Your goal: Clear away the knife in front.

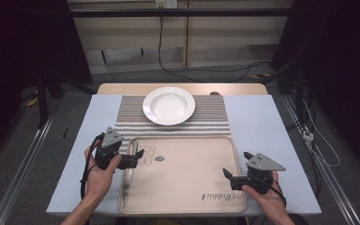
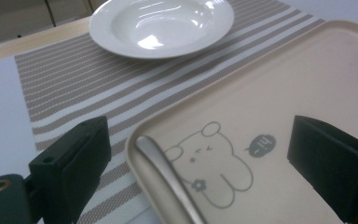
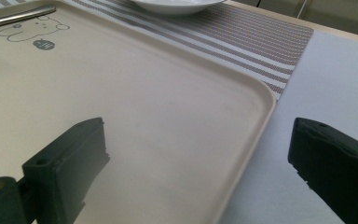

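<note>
- Left tool (image 1: 138, 156) released, jaws astride the tray's (image 1: 183, 187) left rim.
- Right tool (image 1: 227, 176) released, astride the right rim.
- Plate (image 1: 168, 105) on striped mat (image 1: 131, 117), beyond tray.
- Possibly a spoon (image 2: 168, 179) along the left rim.

high: overhead, forward-down | gripper views: low, close | shared: tray (image 1: 183, 183) (image 2: 279, 84) (image 3: 121, 93)
</note>
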